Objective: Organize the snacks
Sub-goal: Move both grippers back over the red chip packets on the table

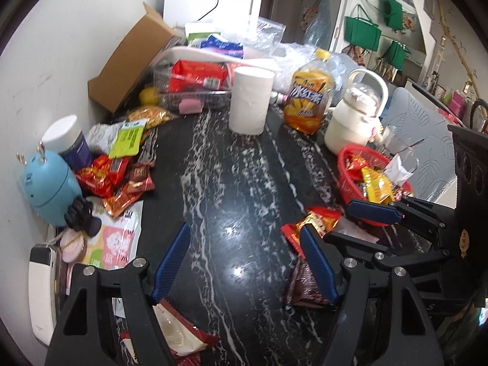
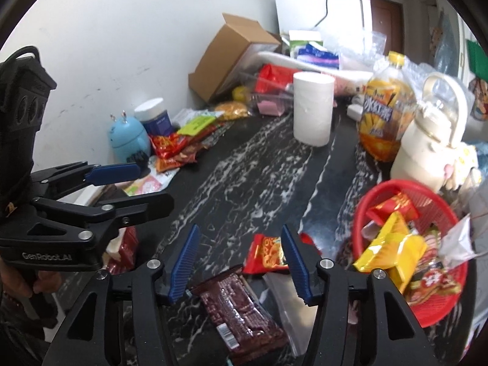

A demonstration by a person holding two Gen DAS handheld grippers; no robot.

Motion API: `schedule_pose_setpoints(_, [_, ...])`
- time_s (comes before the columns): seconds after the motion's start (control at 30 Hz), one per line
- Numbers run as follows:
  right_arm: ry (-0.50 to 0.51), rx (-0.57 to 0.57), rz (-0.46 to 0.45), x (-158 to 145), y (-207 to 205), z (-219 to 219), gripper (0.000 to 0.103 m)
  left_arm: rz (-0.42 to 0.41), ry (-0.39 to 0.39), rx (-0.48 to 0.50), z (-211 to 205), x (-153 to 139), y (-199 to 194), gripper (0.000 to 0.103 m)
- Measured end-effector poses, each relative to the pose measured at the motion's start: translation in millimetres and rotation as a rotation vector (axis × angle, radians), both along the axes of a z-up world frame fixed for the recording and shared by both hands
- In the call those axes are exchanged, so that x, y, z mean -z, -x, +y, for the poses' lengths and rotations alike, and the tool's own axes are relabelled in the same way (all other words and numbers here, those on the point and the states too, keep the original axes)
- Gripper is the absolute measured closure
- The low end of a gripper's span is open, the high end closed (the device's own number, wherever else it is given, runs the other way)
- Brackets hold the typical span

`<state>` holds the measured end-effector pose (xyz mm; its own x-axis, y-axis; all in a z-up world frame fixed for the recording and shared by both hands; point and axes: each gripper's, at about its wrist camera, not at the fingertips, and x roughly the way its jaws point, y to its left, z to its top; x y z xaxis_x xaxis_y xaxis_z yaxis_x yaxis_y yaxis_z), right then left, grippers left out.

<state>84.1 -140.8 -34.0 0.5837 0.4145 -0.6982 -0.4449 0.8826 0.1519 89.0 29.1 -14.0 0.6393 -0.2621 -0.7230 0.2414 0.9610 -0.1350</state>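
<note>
Here we hover both grippers over a black marbled tabletop (image 2: 259,167) strewn with snacks.

Largest first: the tabletop is crowded, with a red basket (image 2: 366,204) at the right edge already holding several packets. Our right gripper (image 2: 241,262) is released, nothing pressed between its blue pads, above a dark brown wafer packet (image 2: 241,311) and a red snack packet (image 2: 267,254) lying just beside the basket. Our left gripper (image 1: 244,262) is also released and empty over bare stone, a white-and-red packet (image 1: 177,329) under its left finger. The risk, we judge, is pinching two overlapping packets at once, or the glossy, flat, crinkly wrappers slipping from the pads; a careless swing could nudge the basket or the nearby white kettle (image 2: 427,140).
</note>
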Motion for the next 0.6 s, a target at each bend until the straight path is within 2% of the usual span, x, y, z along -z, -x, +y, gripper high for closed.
schedule_pose_setpoints(0.2, [0.017, 0.021, 0.050, 17, -12, 0, 0.039, 0.041, 0.007, -0.020, 4, 17, -12, 0.030])
schedule_pose_setpoints(0.6, [0.128, 0.043, 0.091, 43, -41, 6, 0.025, 0.094, 0.049, -0.013, 6, 31, -27, 0.030])
